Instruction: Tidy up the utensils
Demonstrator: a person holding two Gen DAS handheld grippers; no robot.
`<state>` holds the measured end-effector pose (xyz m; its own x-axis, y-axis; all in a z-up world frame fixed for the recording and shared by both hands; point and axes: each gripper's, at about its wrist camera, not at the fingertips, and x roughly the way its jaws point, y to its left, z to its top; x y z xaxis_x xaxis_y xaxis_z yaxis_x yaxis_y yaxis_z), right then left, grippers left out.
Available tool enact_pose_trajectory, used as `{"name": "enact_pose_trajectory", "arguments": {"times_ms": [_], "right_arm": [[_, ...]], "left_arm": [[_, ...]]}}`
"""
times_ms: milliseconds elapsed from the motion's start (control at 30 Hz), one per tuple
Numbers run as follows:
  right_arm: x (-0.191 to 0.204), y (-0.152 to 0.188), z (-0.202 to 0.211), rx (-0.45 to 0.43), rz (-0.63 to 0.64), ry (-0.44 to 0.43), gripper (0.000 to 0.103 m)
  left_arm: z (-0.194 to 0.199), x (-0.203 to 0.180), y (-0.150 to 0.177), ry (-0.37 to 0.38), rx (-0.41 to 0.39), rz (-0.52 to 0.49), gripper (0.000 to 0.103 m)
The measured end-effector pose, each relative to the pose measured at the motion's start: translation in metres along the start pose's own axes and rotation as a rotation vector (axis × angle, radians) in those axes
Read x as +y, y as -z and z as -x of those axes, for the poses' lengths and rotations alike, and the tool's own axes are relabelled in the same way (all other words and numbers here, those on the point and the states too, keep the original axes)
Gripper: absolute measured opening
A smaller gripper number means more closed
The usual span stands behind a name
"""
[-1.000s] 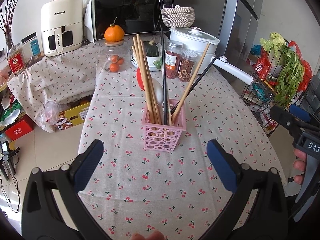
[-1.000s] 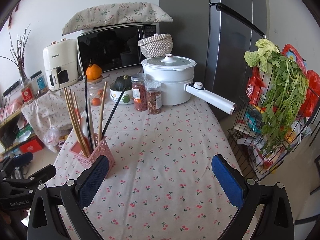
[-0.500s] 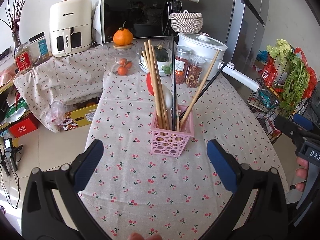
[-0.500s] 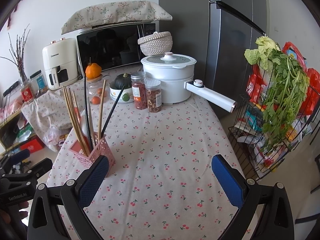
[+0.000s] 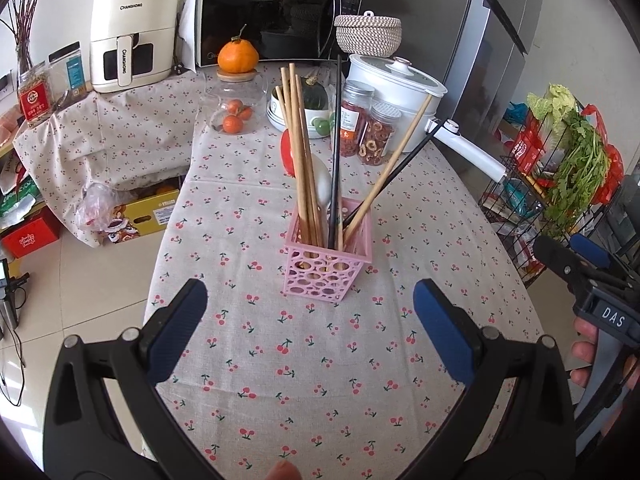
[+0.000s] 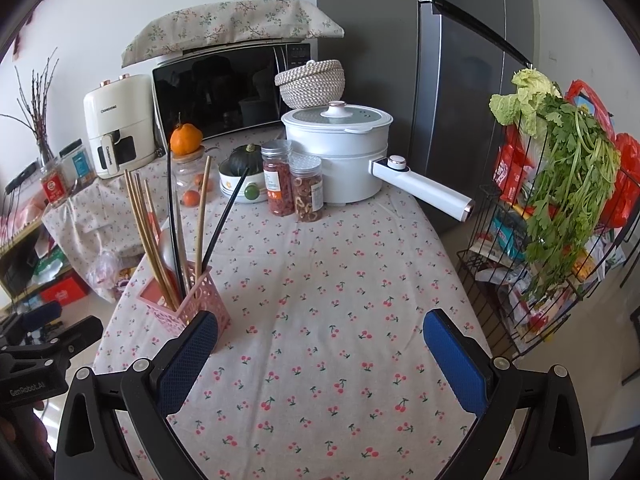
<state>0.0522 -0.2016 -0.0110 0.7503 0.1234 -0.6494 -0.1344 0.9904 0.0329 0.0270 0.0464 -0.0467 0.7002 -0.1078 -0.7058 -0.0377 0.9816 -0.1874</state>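
Chopsticks (image 5: pixel 304 152) all stand in the pink holder (image 5: pixel 328 270), and both released hand-held grippers (image 5: pixel 310 320) (image 6: pixel 320 350) have pulled back, so sorting looks finished.

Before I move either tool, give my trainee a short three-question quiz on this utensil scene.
1. True or false: the left tool is gripping a chopstick.
2. What holds the chopsticks upright? A) glass jar B) pink basket C) white pot
3. Fill in: the two spice jars stand directly in front of the white ____.

Key:
1. False. Its jaws are wide open and empty, as are those of the right tool.
2. B; it stands on the cherry-print tablecloth.
3. Pot, the one with the long handle.
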Motion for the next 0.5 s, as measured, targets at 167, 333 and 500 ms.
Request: {"name": "enact_pose_trajectory", "arguments": {"times_ms": [167, 333, 500], "right_arm": [[0.0, -0.0002, 0.0, 0.0, 0.0, 0.001, 0.103], [0.0006, 0.0005, -0.001, 0.004, -0.002, 0.001, 0.103], [0.0007, 0.002, -0.0027, 0.01, 0.0, 0.002, 0.103]], "left_arm": [[0.0007, -0.0006, -0.0001, -0.007, 0.012, 0.024, 0.102], [-0.0005, -0.0004, 0.0001, -0.037, 0.012, 0.027, 0.102], [-0.0046, -0.0001, 0.0016, -0.036, 0.014, 0.016, 0.102]]}}
